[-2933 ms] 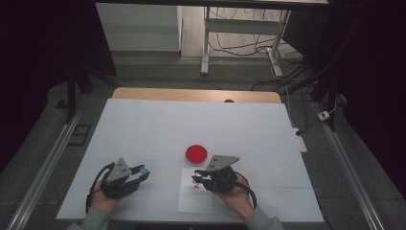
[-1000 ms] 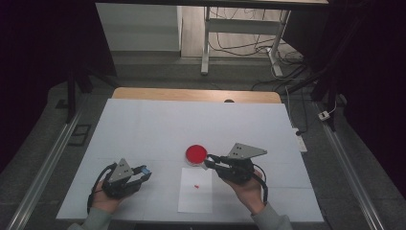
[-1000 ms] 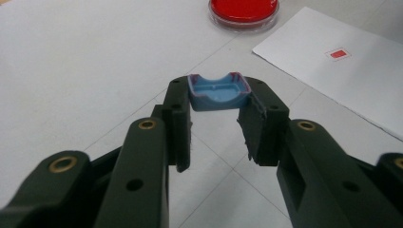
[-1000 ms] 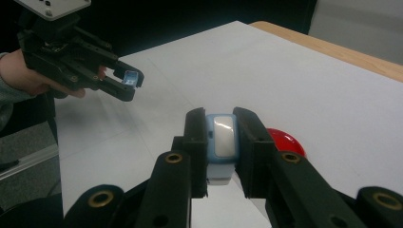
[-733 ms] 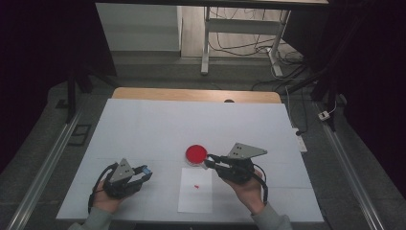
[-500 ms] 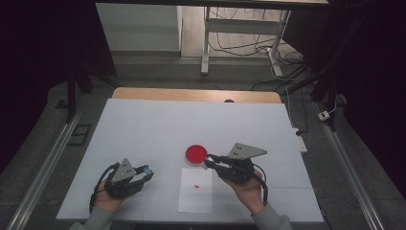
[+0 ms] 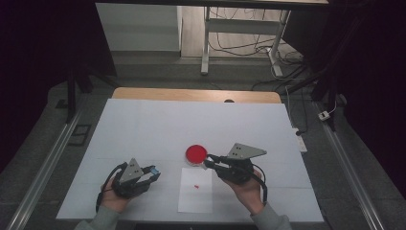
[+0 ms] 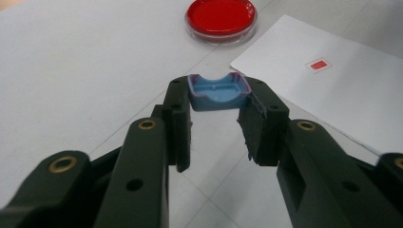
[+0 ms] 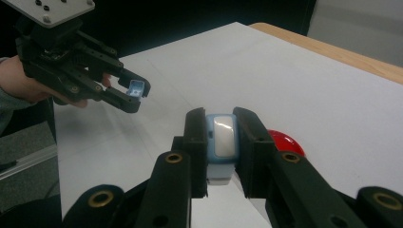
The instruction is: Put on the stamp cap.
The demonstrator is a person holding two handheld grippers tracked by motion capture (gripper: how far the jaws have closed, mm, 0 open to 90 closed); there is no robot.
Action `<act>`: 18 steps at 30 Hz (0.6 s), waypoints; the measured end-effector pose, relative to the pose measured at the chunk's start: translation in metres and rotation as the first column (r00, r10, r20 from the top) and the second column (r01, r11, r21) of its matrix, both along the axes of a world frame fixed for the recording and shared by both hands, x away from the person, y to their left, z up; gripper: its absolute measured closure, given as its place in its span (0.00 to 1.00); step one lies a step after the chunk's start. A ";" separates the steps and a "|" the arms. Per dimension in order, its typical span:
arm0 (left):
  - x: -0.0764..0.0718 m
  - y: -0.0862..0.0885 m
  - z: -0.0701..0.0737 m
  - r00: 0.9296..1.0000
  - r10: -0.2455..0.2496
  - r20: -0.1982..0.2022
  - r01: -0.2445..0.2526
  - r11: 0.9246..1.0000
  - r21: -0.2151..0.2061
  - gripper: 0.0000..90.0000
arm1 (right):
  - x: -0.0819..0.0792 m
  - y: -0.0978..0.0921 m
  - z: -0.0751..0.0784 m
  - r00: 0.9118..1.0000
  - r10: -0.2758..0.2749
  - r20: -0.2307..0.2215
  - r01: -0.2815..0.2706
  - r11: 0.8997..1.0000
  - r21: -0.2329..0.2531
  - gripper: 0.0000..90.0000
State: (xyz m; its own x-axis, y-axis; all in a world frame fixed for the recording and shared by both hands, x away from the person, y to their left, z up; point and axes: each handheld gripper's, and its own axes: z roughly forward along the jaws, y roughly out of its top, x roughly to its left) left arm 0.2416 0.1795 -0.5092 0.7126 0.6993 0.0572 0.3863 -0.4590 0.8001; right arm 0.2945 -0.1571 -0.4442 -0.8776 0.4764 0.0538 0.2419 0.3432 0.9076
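1. Now the left tongs (image 7: 152, 171) sit at about seven o'clock on the white table (image 7: 143, 129), their jaws partly apart and closed on a small blue plastic cap (image 8: 219, 91) with a curved notch, held at the very tips.
2. Meanwhile the right tongs (image 7: 208, 161) sit at about five o'clock, their jaws clamped on a light blue stamp body with a pale oblong face (image 9: 222, 137), held clear of the table.
3. That stamp body hangs just beside a round red ink pad in a clear dish (image 7: 196, 154), which lies near the table's middle, toward six o'clock.
4. Below the dish, at six o'clock, lies a white rectangular paper sheet (image 7: 196, 196) bearing a small red rectangular stamp mark (image 8: 318, 64).
5. Seen from the right gripper view, the left tongs with the cap are at ten o'clock, well apart from the right tongs.
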 end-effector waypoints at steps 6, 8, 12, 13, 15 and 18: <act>0.001 -0.006 0.000 1.000 -0.013 0.002 0.013 1.000 0.004 0.72 | 0.000 0.000 0.000 1.000 -0.002 0.001 0.002 1.000 0.000 0.84; 0.001 -0.007 0.000 1.000 -0.017 0.002 0.017 1.000 0.006 0.72 | 0.000 0.000 0.000 1.000 -0.002 0.001 0.002 1.000 0.000 0.84; 0.001 -0.010 0.000 1.000 -0.022 0.003 0.022 1.000 0.008 0.72 | 0.000 0.001 0.000 1.000 -0.002 0.001 0.002 1.000 -0.001 0.84; 0.002 -0.011 0.000 1.000 -0.024 0.002 0.024 1.000 0.007 0.72 | 0.000 0.001 0.000 1.000 -0.003 0.000 0.003 1.000 -0.001 0.84; 0.002 -0.012 0.000 1.000 -0.024 0.002 0.024 1.000 0.008 0.72 | 0.000 0.001 0.000 1.000 -0.003 0.000 0.003 1.000 0.000 0.84; 0.003 -0.015 0.000 1.000 -0.030 0.003 0.030 1.000 0.009 0.72 | -0.001 0.001 0.000 1.000 -0.004 0.000 0.004 1.000 0.001 0.84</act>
State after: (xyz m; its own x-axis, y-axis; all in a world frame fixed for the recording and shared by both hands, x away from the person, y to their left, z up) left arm 0.2443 0.1647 -0.5091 0.7328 0.6772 0.0658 0.3696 -0.4774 0.7972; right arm 0.2939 -0.1558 -0.4445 -0.8757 0.4798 0.0543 0.2434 0.3416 0.9078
